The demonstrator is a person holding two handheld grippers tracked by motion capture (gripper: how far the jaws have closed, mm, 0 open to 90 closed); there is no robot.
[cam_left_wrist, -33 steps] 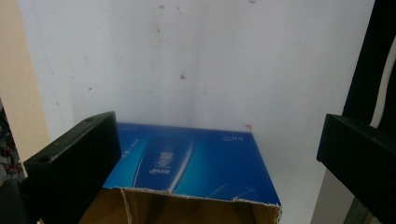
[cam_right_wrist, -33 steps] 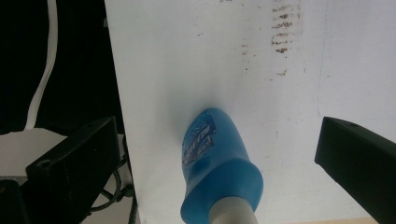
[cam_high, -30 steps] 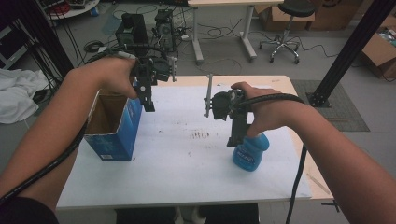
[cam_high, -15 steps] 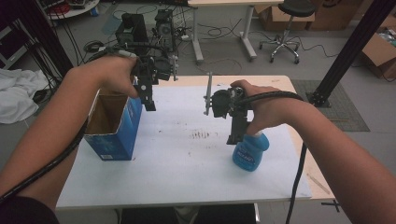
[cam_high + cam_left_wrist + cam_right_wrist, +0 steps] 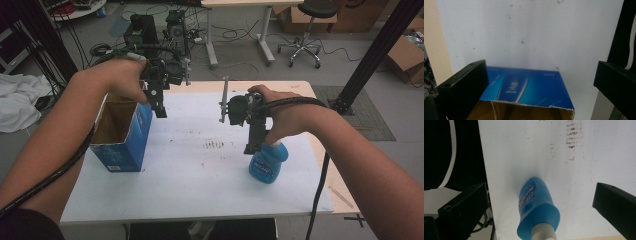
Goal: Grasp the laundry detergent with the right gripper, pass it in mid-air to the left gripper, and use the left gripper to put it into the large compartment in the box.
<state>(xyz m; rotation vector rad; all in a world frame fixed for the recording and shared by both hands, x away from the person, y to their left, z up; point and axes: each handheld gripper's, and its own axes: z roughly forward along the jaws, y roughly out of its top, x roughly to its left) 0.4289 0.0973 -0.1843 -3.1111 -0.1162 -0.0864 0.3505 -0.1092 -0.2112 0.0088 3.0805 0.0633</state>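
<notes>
White surface (image 5: 190,185): right tool (image 5: 541,202) hangs wide open over the blue bottle (image 5: 536,205); best centre on its neck. Left tool (image 5: 539,82), open, above the box (image 5: 122,135).

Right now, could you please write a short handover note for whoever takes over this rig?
Left claw: open, holding nothing, above the blue box, which stands open-topped at the left of the white table.
Right claw: open, just above the blue bottle at the right, jaws either side of it, not gripping.
Done: nothing grasped yet.
Left: probably close on the bottle, carry it to the box.
</notes>
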